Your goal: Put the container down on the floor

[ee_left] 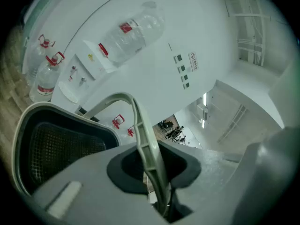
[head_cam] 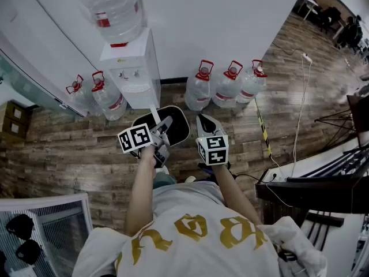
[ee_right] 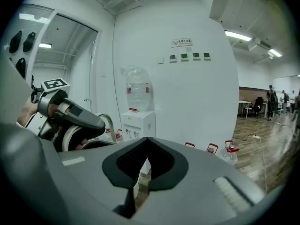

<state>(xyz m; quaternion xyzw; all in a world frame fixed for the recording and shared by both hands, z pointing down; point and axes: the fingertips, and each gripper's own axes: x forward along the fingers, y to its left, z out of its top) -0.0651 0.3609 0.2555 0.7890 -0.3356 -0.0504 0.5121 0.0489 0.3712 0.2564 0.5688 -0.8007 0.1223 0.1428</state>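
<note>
A black container (head_cam: 173, 126) with a pale rim and a thin grey handle (head_cam: 157, 119) hangs above the wooden floor in front of me. My left gripper (head_cam: 161, 133) is shut on that handle. In the left gripper view the handle (ee_left: 146, 144) runs down between the closed jaws, and the container's dark mesh inside (ee_left: 51, 146) lies to the left. My right gripper (head_cam: 206, 123) hovers just right of the container, shut with nothing in it. In the right gripper view (ee_right: 140, 172) the left gripper (ee_right: 65, 112) and the container's rim (ee_right: 77, 136) show at the left.
A white water dispenser (head_cam: 135, 68) with a large bottle on top stands against the wall just beyond the container. Water jugs sit on the floor to its left (head_cam: 101, 97) and right (head_cam: 228, 84). A dark desk (head_cam: 311, 189) with cables is at the right.
</note>
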